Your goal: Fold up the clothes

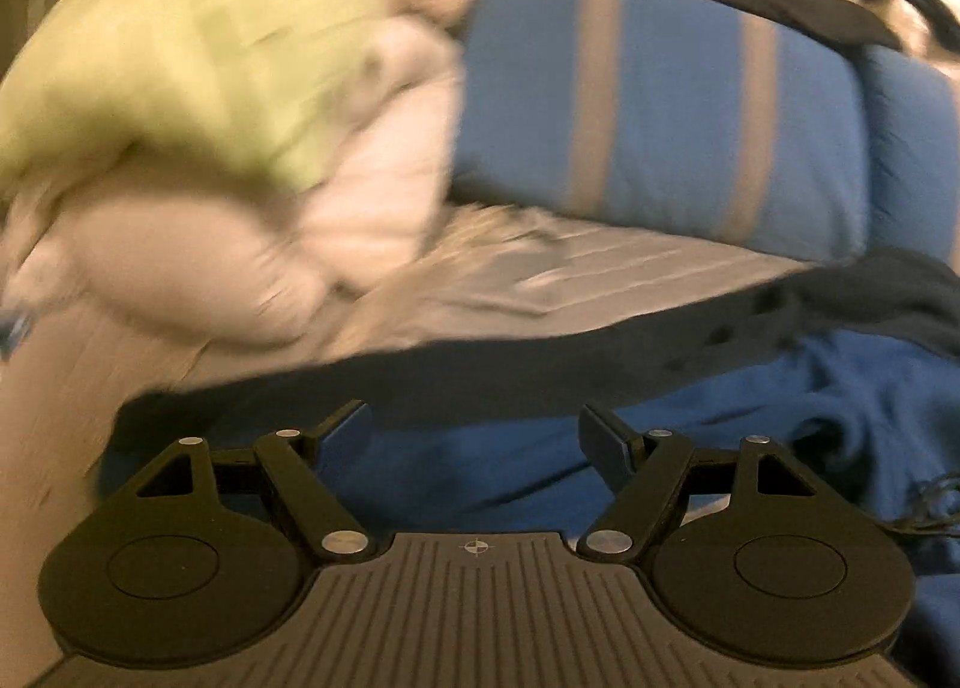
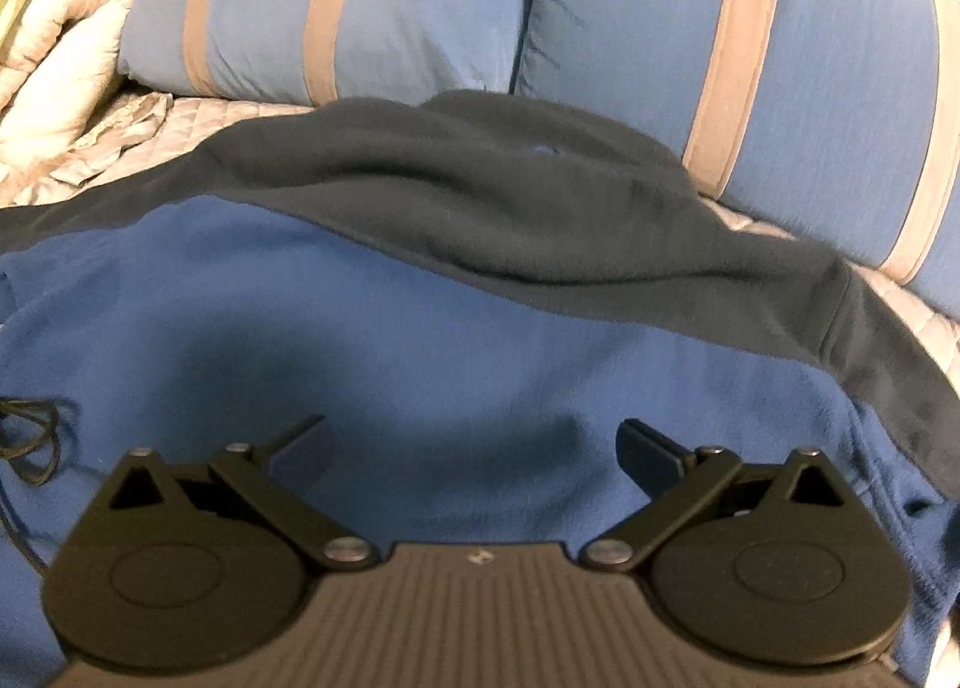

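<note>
Both the left gripper (image 1: 474, 436) and right gripper (image 2: 474, 448) hover open-fingered over the fleece (image 2: 420, 340), so a shallow pinch may catch only its top layer.

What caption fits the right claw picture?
Open right claw above a blue fleece, striped pillows behind.

Blue fleece garment (image 2: 420, 364) looked soft, matt, fuzzy; striped pillows (image 2: 630, 16) smooth cloth; bedspread (image 1: 600, 274) quilted; grippers' fingers (image 2: 651, 457) matt black plastic.

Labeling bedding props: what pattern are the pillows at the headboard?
The pillows are blue with tan vertical stripes, clearest in the right wrist view.
</note>
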Demonstrator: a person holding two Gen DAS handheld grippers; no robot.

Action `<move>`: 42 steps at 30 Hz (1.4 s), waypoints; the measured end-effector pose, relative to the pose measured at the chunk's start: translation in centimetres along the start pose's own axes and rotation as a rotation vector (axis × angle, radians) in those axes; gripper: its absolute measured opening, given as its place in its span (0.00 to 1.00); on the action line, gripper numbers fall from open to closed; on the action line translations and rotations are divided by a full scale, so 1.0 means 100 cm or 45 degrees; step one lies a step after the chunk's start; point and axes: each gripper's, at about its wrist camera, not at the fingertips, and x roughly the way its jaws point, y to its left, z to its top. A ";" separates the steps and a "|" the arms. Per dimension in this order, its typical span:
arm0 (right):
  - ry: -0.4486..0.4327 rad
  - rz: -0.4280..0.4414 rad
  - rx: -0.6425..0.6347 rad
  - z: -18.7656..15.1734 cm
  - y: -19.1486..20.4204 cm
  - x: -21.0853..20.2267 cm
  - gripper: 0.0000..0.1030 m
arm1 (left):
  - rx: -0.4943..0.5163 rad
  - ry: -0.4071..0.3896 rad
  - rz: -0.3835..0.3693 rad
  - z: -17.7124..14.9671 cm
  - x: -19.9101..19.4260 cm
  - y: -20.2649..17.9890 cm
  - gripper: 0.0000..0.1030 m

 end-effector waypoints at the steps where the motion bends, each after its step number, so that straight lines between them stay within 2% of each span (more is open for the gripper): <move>1: 0.003 0.002 0.008 0.000 -0.001 0.000 1.00 | -0.042 0.010 0.015 -0.001 -0.001 0.012 0.74; 8: -0.021 0.008 -0.005 -0.001 0.000 -0.003 1.00 | -0.319 0.044 0.124 -0.017 -0.007 0.081 0.74; 17: -0.059 0.016 -0.105 -0.001 0.014 -0.008 1.00 | -0.610 0.037 0.127 -0.036 -0.005 0.132 0.74; 22: -0.058 0.015 -0.095 -0.001 0.012 -0.007 1.00 | -0.811 0.040 0.085 -0.054 0.000 0.155 0.74; 27: -0.058 0.012 -0.083 0.000 0.012 -0.007 1.00 | -1.044 0.024 -0.005 -0.074 0.004 0.176 0.74; 35: -0.058 0.012 -0.091 -0.001 0.011 -0.007 1.00 | -1.334 -0.096 -0.094 -0.097 0.010 0.203 0.72; 39: -0.059 0.013 -0.086 -0.001 0.011 -0.007 1.00 | -1.463 -0.118 -0.125 -0.105 0.021 0.213 0.72; 42: -0.057 0.014 -0.083 -0.001 0.011 -0.007 1.00 | -1.589 -0.120 -0.103 -0.114 0.030 0.219 0.72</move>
